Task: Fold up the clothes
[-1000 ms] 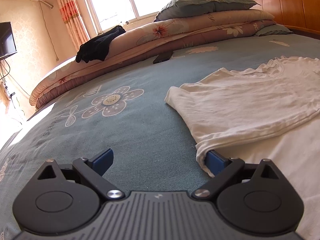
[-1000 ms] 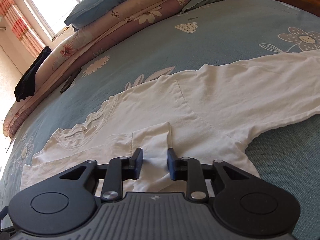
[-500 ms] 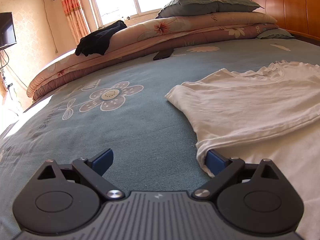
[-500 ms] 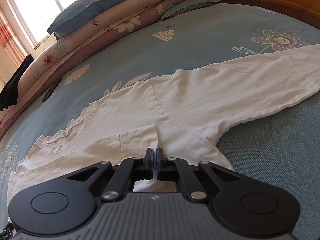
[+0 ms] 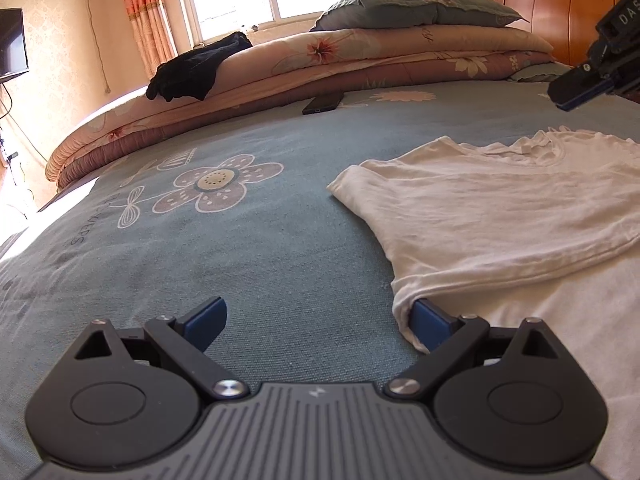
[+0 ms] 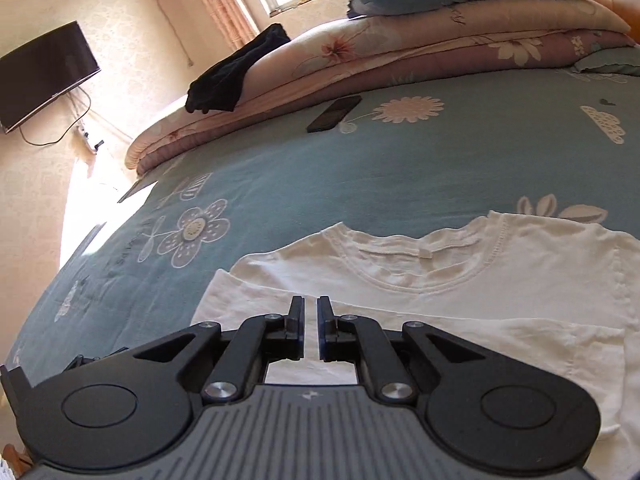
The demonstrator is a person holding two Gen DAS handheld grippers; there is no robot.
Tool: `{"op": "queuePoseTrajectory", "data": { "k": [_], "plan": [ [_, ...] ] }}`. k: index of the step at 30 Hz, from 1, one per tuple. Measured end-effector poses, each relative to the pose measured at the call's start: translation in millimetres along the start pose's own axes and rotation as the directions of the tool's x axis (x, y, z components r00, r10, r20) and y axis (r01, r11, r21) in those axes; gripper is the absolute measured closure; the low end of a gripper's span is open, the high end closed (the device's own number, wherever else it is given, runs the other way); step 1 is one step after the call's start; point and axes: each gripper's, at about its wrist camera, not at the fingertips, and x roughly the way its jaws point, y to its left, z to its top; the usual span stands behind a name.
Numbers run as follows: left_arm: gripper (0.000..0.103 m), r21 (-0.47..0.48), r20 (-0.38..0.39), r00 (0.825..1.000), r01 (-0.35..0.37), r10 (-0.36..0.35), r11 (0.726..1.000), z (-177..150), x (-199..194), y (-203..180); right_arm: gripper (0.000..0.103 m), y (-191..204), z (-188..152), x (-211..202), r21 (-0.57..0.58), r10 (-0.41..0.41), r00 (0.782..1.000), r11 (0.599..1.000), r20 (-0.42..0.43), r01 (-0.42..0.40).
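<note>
Left wrist view: left gripper (image 5: 318, 326) jaws spread wide, low over blue floral bedspread (image 5: 240, 240); one pad (image 5: 430, 320) tucked under folded edge of white T-shirt (image 5: 500, 216), nothing clamped. Shirt lies flat on bedspread, one sleeve side folded over body, collar toward stacked quilts (image 5: 360, 60). Right gripper (image 6: 311, 330) above shirt, not touching it, jaws nearly together, narrow gap, opening slightly, nothing between. Black phone (image 6: 334, 114) near quilts; dark garment (image 6: 236, 72) draped on quilts.
</note>
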Motion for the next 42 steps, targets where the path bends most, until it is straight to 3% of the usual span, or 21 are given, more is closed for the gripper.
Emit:
{"op": "queuePoseTrajectory", "data": {
  "k": [6, 10, 14, 17, 20, 26, 33, 39, 42],
  "plan": [
    [0.006, -0.056, -0.023, 0.999, 0.047, -0.048, 0.997, -0.1, 2.4, 9.4, 0.096, 72.8, 8.6, 84.8, -0.112, 0.095, 0.980, 0.987, -0.172, -0.115],
    [0.006, -0.083, -0.032, 0.997, 0.069, -0.071, 0.994, -1.5, 3.5, 13.5, 0.096, 95.0, 0.7, 122.0, -0.101, 0.133, 0.957, 0.981, -0.260, -0.163],
    [0.001, -0.096, -0.043, 0.996, 0.073, -0.077, 0.993, -3.1, 3.6, 16.8, 0.096, 104.1, -10.6, 148.3, -0.138, 0.069, 0.958, 0.984, -0.277, -0.111],
    [0.001, -0.112, -0.046, 0.994, 0.088, -0.094, 0.990, -3.7, 3.8, 20.1, 0.097, 99.5, -13.8, 159.3, -0.106, 0.089, 0.964, 0.987, -0.250, -0.118],
    [0.001, -0.117, -0.049, 0.993, 0.098, -0.104, 0.988, -3.7, 2.6, 21.7, 0.096, 96.4, -10.7, 158.1, -0.071, 0.107, 0.967, 0.989, -0.233, -0.127],
    [0.001, -0.141, -0.051, 0.987, 0.141, -0.149, 0.980, -4.5, -4.9, 34.5, 0.095, 97.5, -15.2, 118.2, -0.115, 0.122, 0.960, 0.981, -0.251, -0.155],
    [0.001, -0.267, -0.045, 0.994, 0.086, -0.102, 0.960, -10.2, -6.8, 69.6, 0.095, 97.6, -47.4, 113.2, -0.126, 0.104, 0.946, 0.981, -0.307, -0.149],
    [0.001, -0.321, -0.035, 0.994, 0.086, -0.103, 0.943, -9.7, -6.9, 78.9, 0.096, 118.7, -66.5, 92.0, -0.342, 0.018, 0.962, 0.933, -0.274, -0.114],
    [0.001, -0.324, -0.032, 0.995, 0.075, -0.090, 0.943, -8.8, -7.1, 79.4, 0.095, 122.9, -62.9, 83.7, -0.370, 0.032, 0.977, 0.922, -0.212, -0.111]
  ]
}}
